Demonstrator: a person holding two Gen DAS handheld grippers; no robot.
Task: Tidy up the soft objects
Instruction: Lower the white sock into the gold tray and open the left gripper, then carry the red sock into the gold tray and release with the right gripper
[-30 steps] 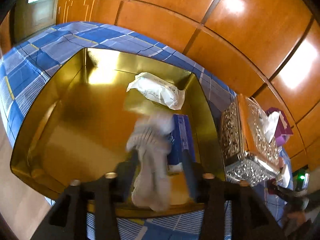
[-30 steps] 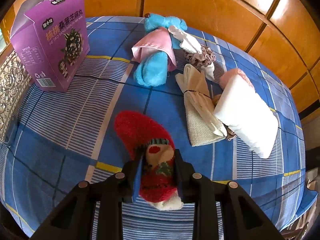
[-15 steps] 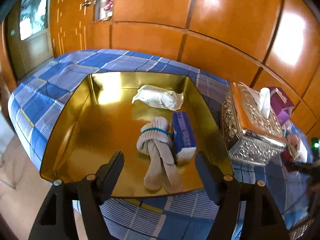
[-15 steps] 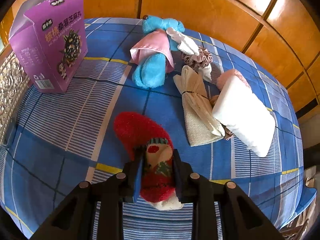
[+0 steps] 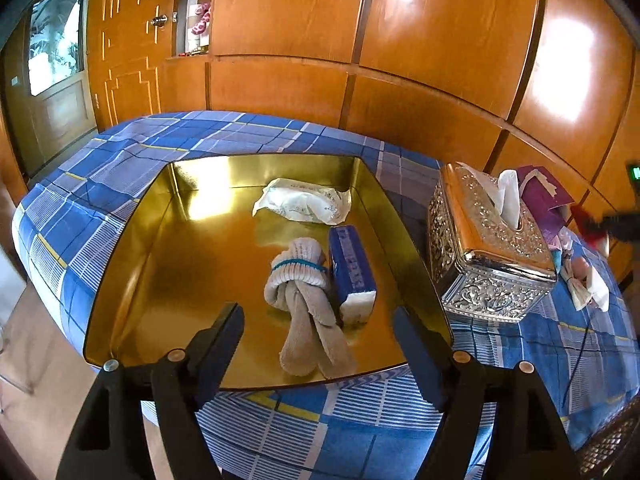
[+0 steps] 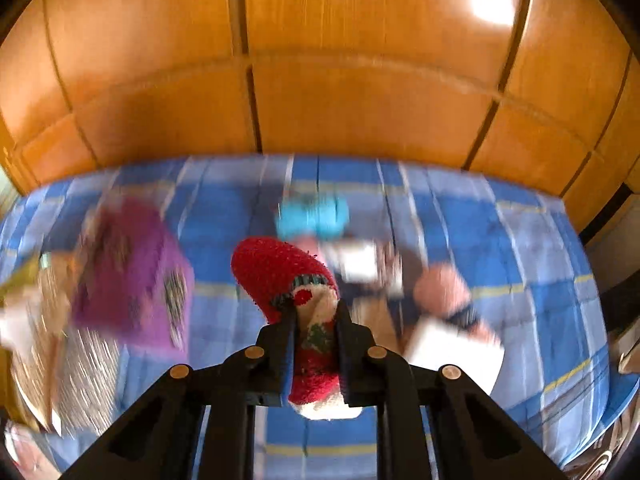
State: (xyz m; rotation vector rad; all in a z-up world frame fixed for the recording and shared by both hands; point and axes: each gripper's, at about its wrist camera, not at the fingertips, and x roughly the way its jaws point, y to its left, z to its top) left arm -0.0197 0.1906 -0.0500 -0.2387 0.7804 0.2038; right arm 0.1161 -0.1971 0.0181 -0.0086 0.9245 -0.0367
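Over the gold tray point(image 5: 132, 280), left gripper point(image 5: 316, 332) just let go of the grey socks point(image 5: 304, 300); right gripper point(image 6: 316, 332) now lifts a pinched red sock point(image 6: 280, 276), tray-bound probably.

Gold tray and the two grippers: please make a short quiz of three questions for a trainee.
1. True or false: the grey sock bundle lies inside the gold tray.
2. What does the right gripper hold?
A. tissue box
B. red sock
C. blue pack
3. Fill in: the left gripper is ____ and empty.

Key: 1 true; 2 B, the red sock; 3 open.
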